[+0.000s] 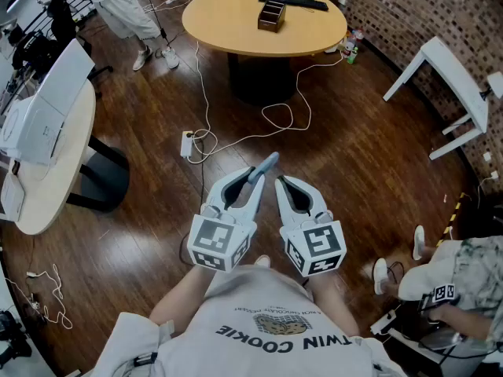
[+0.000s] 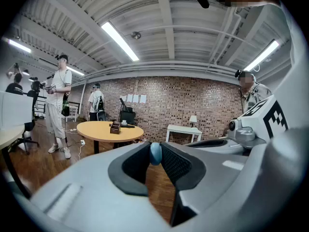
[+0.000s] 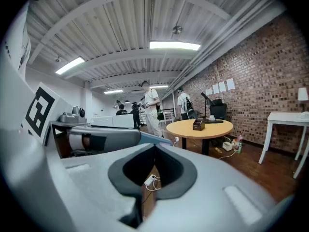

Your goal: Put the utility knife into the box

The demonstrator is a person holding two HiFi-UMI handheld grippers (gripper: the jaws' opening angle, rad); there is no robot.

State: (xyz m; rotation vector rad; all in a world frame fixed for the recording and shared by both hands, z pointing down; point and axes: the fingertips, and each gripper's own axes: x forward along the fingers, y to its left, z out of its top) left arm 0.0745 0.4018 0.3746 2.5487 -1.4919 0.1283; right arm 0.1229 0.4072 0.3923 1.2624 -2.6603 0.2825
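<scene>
In the head view I hold both grippers side by side at waist height over the wooden floor. My left gripper (image 1: 255, 181) is shut on a light blue utility knife (image 1: 264, 166), whose end sticks out past the fingertips. In the left gripper view the knife (image 2: 155, 153) sits pinched between the dark pads. My right gripper (image 1: 280, 181) is shut with nothing in it; in its own view the right gripper (image 3: 154, 147) has its tips meeting. A small brown box (image 1: 271, 14) stands on the round wooden table (image 1: 236, 22) well ahead; the box (image 2: 115, 127) shows far off in the left gripper view.
White cables and a power strip (image 1: 187, 144) lie on the floor between me and the table. A white round table (image 1: 47, 155) stands at the left, a white desk (image 1: 456, 85) at the right. A seated person (image 1: 448, 281) is at lower right; another person (image 1: 126, 6) stands far left.
</scene>
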